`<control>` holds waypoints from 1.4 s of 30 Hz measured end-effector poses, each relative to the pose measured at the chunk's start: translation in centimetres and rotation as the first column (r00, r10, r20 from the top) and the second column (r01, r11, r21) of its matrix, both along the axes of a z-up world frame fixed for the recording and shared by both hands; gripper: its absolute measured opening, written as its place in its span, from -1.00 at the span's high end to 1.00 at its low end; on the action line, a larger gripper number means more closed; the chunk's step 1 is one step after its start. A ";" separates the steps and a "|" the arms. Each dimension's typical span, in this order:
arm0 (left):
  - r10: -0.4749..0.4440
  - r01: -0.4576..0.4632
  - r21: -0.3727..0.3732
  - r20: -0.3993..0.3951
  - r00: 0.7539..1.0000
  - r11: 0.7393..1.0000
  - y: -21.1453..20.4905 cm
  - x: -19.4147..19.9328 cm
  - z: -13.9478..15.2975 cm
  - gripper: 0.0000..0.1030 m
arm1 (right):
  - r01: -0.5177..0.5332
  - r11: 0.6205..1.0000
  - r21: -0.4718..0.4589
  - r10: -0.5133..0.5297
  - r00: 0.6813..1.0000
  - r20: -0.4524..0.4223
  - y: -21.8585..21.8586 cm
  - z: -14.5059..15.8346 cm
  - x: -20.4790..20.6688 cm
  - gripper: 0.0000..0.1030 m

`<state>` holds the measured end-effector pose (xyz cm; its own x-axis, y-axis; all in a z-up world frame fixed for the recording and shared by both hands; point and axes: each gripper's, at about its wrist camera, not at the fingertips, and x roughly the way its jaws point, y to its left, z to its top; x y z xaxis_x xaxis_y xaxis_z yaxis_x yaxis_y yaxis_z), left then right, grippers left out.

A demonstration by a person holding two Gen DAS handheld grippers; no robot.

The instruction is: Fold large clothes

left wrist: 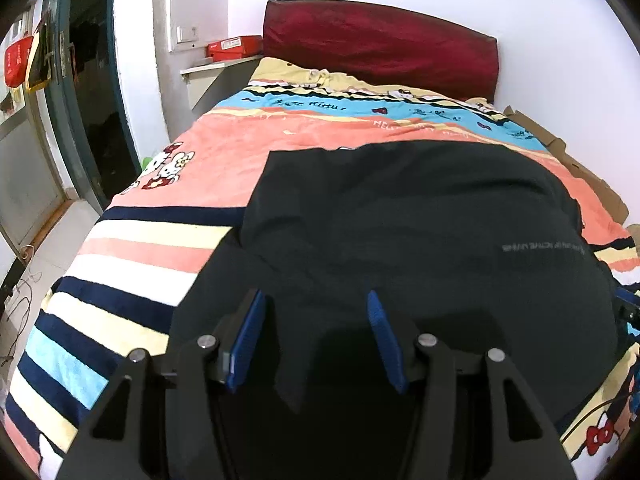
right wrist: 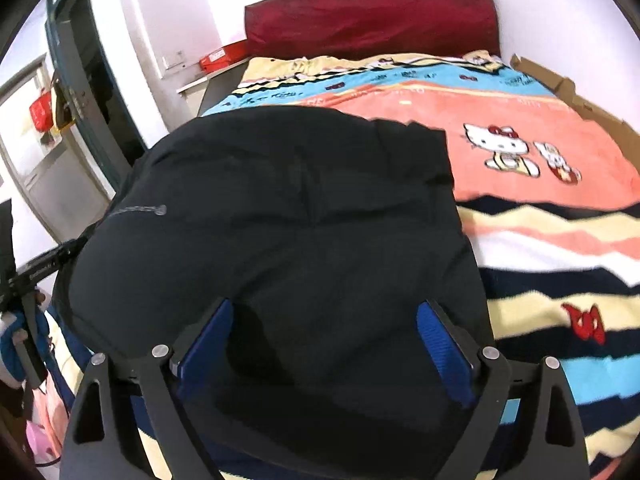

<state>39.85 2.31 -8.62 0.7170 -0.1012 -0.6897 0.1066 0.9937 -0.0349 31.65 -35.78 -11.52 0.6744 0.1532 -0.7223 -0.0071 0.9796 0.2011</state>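
A large black garment (left wrist: pixel 420 220) lies spread flat on the striped Hello Kitty blanket (left wrist: pixel 168 240), with grey lettering near its right side. My left gripper (left wrist: pixel 316 300) is open above the garment's near edge, its blue pads (left wrist: pixel 248 332) apart with nothing between them. In the right wrist view the same black garment (right wrist: pixel 300 220) fills the middle, over the blanket (right wrist: pixel 560 248). My right gripper (right wrist: pixel 324 308) is open wide just above the garment's near part, its blue pads (right wrist: pixel 440 344) empty.
A dark red headboard cushion (left wrist: pixel 380 44) stands at the far end against the white wall. A red box (left wrist: pixel 232 46) sits on a shelf at the back left. Cardboard (left wrist: pixel 580 168) lines the bed's right side. An open doorway (left wrist: pixel 96 92) is at the left.
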 end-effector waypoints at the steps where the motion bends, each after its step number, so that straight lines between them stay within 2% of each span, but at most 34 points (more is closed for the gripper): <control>1: -0.001 0.001 0.003 0.006 1.000 1.000 0.0 -0.1 -0.1 -0.01 | 0.010 1.000 0.003 -0.010 1.000 0.002 -0.1 -0.1 -0.2 -0.82; 15: -0.016 0.014 0.046 0.033 0.999 0.999 -0.6 -0.7 -1.4 -0.02 | 0.044 0.999 0.026 -0.044 0.999 -0.007 -2.0 -1.9 -1.0 -0.98; 26: -0.029 0.027 0.090 0.019 0.999 0.996 -1.1 -0.5 -1.8 -0.04 | 0.100 0.992 0.073 -0.097 0.994 -0.052 -4.4 -3.4 -2.1 -0.99; 31: -0.028 0.026 0.069 0.018 0.999 0.997 -0.5 -0.7 -1.1 -0.04 | 0.126 0.992 0.008 -0.125 0.992 -0.024 -4.4 -2.0 -2.5 -0.99; 36: -0.020 0.018 0.045 0.034 0.999 0.999 0.1 -1.6 -1.0 -0.04 | 0.063 0.998 0.006 -0.064 0.997 0.043 -2.3 0.2 -2.7 -0.99; 39: -0.024 0.022 0.039 0.030 0.999 0.999 0.3 -2.0 -1.3 -0.05 | -0.007 1.000 0.005 0.007 0.999 0.040 -0.2 0.1 -2.5 -0.99; 42: -0.033 0.031 0.048 0.032 0.999 0.998 0.1 -2.1 -1.3 -0.05 | -0.023 1.000 -0.006 0.023 1.000 0.016 0.5 -0.9 -2.0 -0.99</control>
